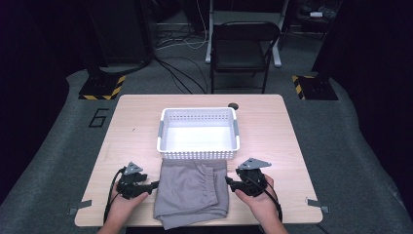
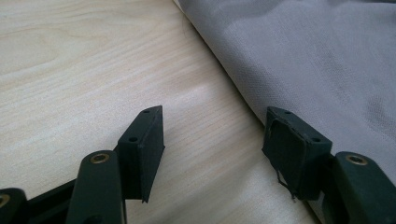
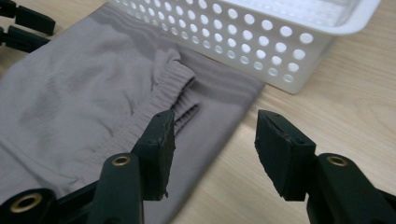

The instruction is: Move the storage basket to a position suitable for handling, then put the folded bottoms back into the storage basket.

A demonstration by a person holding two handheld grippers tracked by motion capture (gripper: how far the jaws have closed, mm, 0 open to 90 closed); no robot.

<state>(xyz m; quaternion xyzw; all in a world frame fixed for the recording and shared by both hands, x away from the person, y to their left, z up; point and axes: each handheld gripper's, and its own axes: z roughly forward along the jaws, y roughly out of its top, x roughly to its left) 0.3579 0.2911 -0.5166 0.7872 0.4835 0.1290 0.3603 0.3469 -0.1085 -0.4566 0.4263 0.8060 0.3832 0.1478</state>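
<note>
Two spread hand-held grippers, left (image 1: pixel 155 185) and right (image 1: pixel 228 181), flank folded shorts (image 1: pixel 192 192) on the surface (image 1: pixel 277 126) (long axis toward the basket (image 1: pixel 198 153)), each beside an edge, pinching nothing.

Grey shorts (image 1: pixel 192 190) matt knit cloth; basket (image 1: pixel 198 152) glossy perforated plastic; table (image 1: pixel 272 131) smooth wood.

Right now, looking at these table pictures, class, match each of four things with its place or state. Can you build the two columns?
1. white perforated plastic basket
2. grey folded cloth garment
3. left gripper
4. black folding chair

a. on the floor beyond the table
b. jaws open at the garment's left edge
c. flat between both grippers
d. mid-table, behind the garment

Pairs: 1-d, 2-c, 3-b, 4-a
</note>
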